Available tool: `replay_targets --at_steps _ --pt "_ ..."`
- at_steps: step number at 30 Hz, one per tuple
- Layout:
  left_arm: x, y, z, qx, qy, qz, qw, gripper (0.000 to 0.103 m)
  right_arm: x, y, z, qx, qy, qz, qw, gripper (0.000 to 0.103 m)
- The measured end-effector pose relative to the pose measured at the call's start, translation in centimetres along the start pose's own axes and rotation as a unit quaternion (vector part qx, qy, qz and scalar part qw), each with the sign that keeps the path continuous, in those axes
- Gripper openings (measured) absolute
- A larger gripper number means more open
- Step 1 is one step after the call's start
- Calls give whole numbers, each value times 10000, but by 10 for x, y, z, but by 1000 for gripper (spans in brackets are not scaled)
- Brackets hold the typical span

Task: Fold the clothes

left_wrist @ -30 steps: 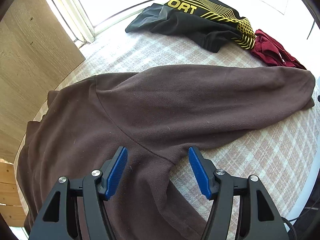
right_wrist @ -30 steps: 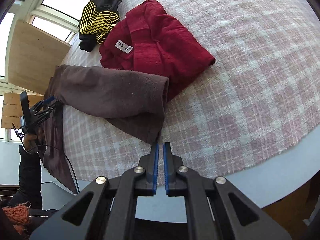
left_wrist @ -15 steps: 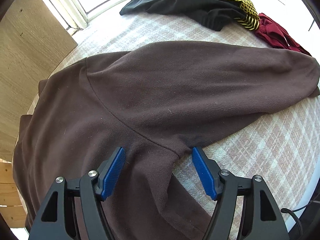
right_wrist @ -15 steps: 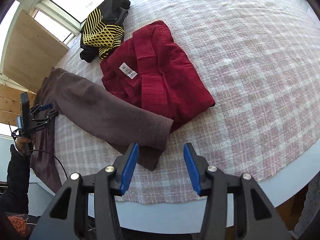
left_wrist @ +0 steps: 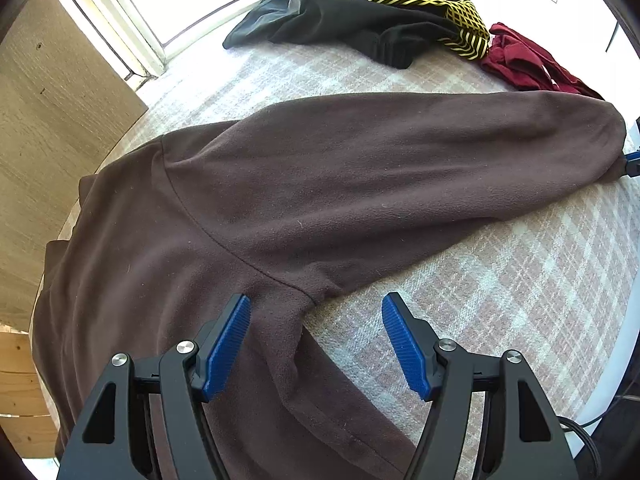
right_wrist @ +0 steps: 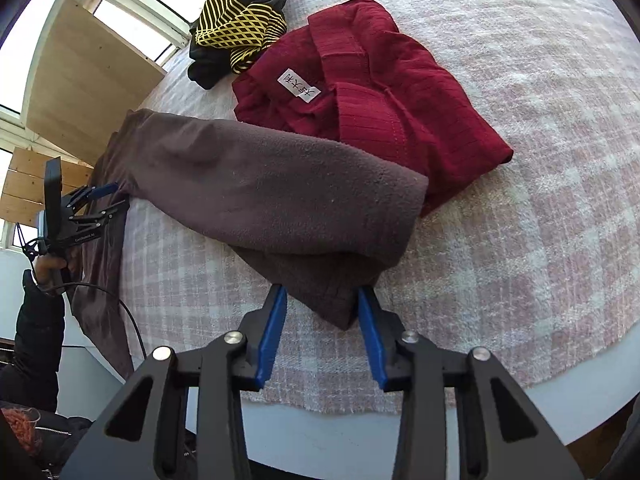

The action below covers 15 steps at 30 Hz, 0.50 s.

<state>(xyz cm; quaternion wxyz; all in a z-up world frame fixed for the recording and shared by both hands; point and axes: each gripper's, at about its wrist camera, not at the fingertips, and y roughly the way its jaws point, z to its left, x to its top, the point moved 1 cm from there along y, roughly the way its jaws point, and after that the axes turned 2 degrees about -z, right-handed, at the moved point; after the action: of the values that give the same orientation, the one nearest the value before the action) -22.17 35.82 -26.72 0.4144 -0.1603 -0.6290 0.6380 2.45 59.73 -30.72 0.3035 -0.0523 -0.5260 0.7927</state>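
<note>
While the right gripper (right_wrist: 322, 312) hovers at the near edge of the tabletop (right_wrist: 540, 240), its blue fingers (right_wrist: 272, 332) stand narrowly apart on either side of the cuff (right_wrist: 336, 292) of the brown fleece sweater (left_wrist: 280, 200), not yet pressed onto the cloth. The left gripper (left_wrist: 316, 336) has its fingers (left_wrist: 226, 348) spread wide, straddling the armpit seam where the sleeve meets the body. The sweater lies flat on the checked pink-and-white cloth (left_wrist: 520, 280), its sleeve (right_wrist: 260, 184) stretched straight out toward the right gripper while its body droops over the tabletop's side edge. Just beyond the cuff, touching the sleeve, sits a roughly folded dark red ribbed garment (right_wrist: 380, 92) with a white label (right_wrist: 298, 86). Farther off, by the window (left_wrist: 132, 32), a black garment with yellow stripes (left_wrist: 360, 4) lies crumpled.
</note>
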Motion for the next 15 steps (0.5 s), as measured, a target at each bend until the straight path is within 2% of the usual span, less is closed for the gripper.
replay_targets --at_steps 8,12,15 --pt "2 2 5 27 -18 27 10000 67 -10 -22 25 -79 -630 47 9980 9" --pt "3 4 12 51 -86 28 9999 67 -8 -57 36 18 -929 -280 9953 9" --pt "5 4 15 -9 -174 -28 9998 67 -18 -42 32 -390 -1139 142 9926 9"
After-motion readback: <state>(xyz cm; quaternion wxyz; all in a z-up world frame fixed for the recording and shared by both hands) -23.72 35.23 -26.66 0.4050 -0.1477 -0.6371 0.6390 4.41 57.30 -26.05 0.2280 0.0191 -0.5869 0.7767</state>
